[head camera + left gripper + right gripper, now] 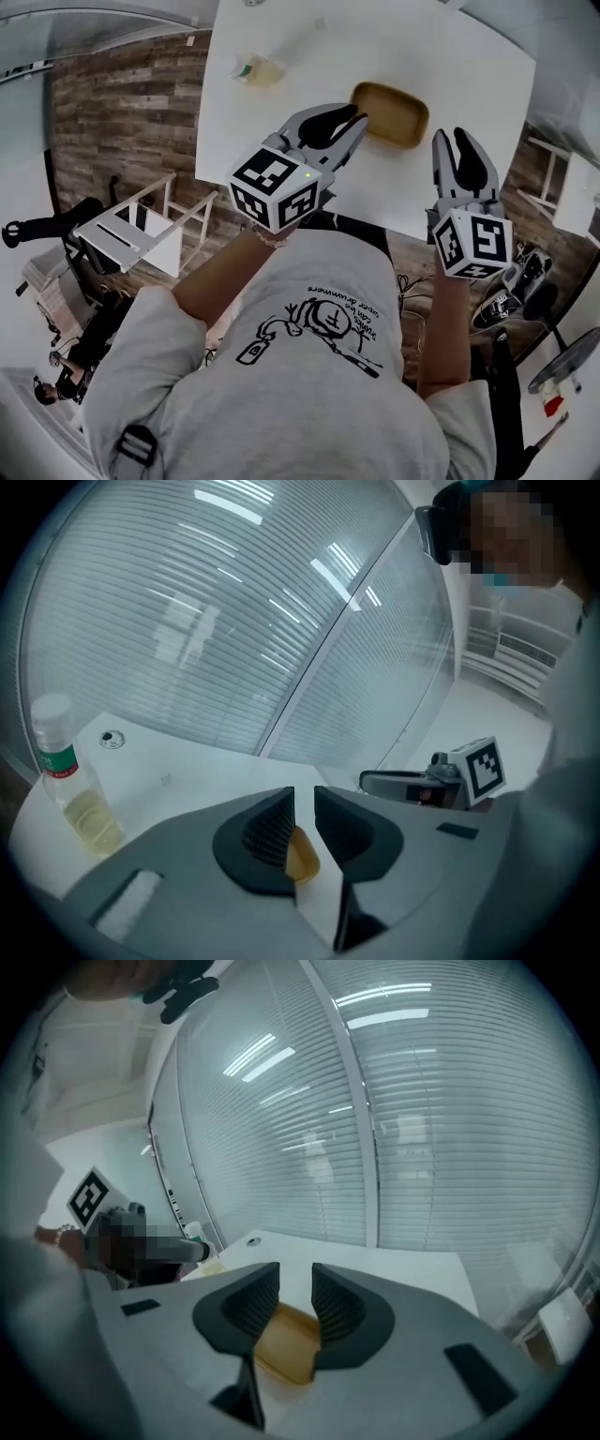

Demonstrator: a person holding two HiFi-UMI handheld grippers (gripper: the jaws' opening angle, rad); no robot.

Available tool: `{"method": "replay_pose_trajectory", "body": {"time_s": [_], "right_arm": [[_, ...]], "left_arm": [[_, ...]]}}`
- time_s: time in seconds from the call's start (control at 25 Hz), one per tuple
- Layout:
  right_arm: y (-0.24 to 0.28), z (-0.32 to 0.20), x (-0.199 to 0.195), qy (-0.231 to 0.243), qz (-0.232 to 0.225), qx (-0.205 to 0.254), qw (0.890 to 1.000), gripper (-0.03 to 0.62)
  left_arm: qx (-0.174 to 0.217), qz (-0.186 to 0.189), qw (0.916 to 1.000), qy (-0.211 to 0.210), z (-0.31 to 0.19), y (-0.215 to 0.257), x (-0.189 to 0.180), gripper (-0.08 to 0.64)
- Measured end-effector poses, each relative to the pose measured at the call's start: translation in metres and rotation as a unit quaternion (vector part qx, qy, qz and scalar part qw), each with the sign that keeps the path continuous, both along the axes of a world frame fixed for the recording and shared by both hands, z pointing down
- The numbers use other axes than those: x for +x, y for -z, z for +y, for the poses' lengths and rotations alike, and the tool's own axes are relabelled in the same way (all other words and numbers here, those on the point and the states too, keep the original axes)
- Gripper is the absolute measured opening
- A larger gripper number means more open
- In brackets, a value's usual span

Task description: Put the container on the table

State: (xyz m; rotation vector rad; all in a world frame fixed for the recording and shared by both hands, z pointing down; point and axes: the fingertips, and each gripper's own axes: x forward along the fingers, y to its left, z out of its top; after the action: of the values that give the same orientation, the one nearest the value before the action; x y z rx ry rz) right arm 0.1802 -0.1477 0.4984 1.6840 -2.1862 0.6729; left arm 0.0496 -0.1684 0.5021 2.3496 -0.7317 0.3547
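One big white table (281, 141) is seen at the top of the head view. The brown container (392, 114) is laid flat on it, near the edge closest to the person. So the job is judged to be done, or very nearly done: the container is set down on the table and is not held by anything. Little seems to be left, except that the grippers may be taken away.

The left gripper (354, 120) is held up over the table, and its tips are seen just beside the container's left end. It is judged to be above the container, not touching it. Its jaws are set only a little apart, with a thin gap, and nothing is gripped between them. A small bit of the container is seen through the gap, lower down. The right gripper (451, 141) is held up just to the right of the container. Its jaws are spread a bit wider, and nothing is gripped there either. The container is seen on the table below and beyond them.

A small clear bottle (255, 70) with yellowish liquid is stood farther back on the table, well apart from the container.
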Motion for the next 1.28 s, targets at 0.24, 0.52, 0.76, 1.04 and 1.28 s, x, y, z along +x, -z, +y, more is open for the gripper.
{"method": "replay_pose_trajectory", "body": {"time_s": [0.24,0.52,0.76,1.04,1.28], "right_arm": [[0.066,0.008,-0.016,0.025,-0.008,0.063,0.998,0.029],[0.142,0.025,-0.039,0.059,-0.018,0.125,0.990,0.006],[0.189,0.040,-0.057,0.078,-0.031,0.161,0.983,0.006],[0.232,0.060,-0.076,0.095,-0.032,0.186,0.977,0.006],[0.254,0.075,-0.078,0.099,-0.029,0.200,0.974,0.006]], "left_arm": [[0.054,0.030,0.9980,-0.011,0.010,0.059,-0.001,0.017],[0.101,0.076,0.9912,-0.039,0.028,0.127,0.003,0.006],[0.149,0.091,0.9831,-0.056,0.046,0.179,-0.002,0.005],[0.179,0.104,0.9763,-0.061,0.067,0.225,-0.013,0.005],[0.203,0.110,0.9715,-0.055,0.079,0.252,-0.016,0.005]]}}
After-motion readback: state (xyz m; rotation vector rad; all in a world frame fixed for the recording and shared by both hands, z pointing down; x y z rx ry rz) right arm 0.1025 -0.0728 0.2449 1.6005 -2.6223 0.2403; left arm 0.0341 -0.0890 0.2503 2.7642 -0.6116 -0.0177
